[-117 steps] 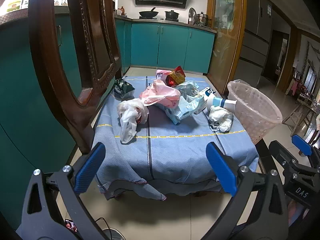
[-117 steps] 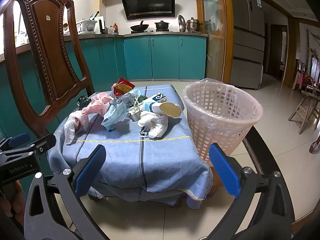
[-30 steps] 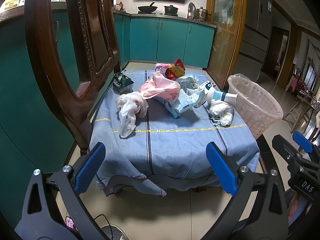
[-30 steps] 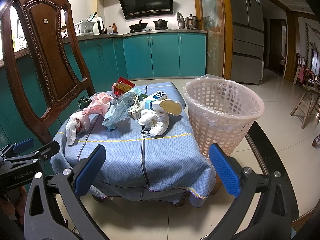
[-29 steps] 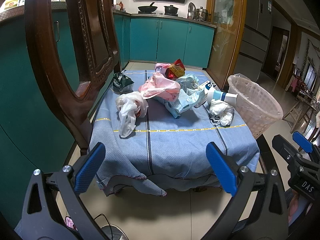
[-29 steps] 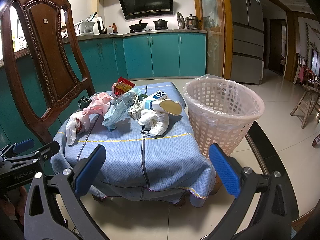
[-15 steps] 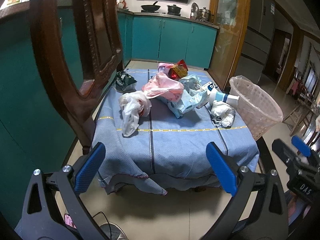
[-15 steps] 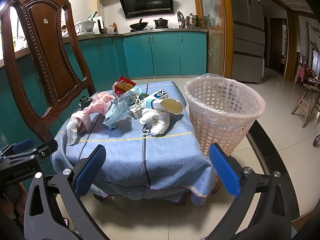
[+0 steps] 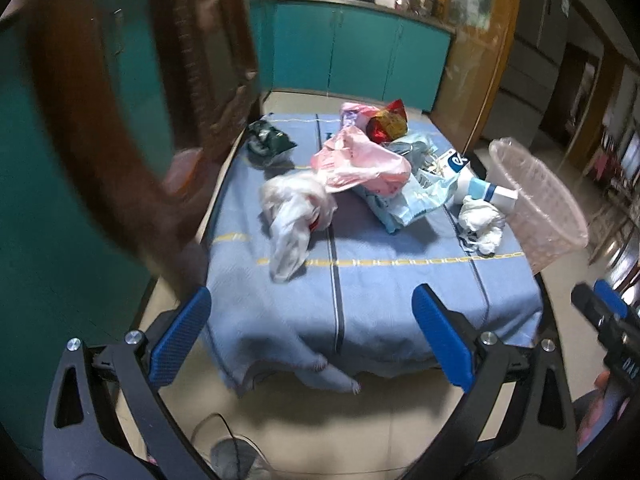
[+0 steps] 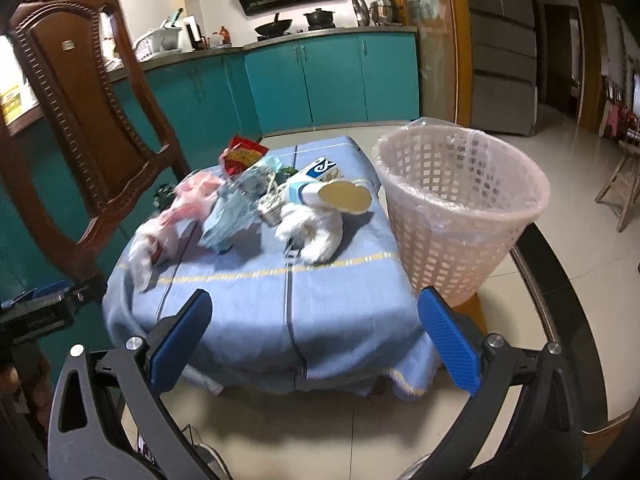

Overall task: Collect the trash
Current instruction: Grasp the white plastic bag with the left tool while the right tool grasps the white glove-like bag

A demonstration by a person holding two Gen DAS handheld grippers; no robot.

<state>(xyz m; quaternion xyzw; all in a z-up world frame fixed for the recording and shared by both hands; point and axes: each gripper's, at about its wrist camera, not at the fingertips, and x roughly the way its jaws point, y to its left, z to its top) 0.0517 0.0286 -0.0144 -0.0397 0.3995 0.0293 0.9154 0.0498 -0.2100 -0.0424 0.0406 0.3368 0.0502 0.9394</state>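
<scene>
Both claws, left (image 9: 310, 338) and right (image 10: 316, 340), have edged closer to the cloth-covered surface (image 10: 332, 296), jaws wide apart and empty. Trash (image 10: 248, 196) lies heaped left of the basket (image 10: 460, 208).

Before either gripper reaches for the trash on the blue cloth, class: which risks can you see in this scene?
1. The tablecloth hangs loose over the table edge; a dragged item could pull it and scatter the pile.
2. The lined basket looks light, so a bump from the open right gripper might tip it.
3. The wooden chair crowds the open left gripper near the white plastic bag.
</scene>
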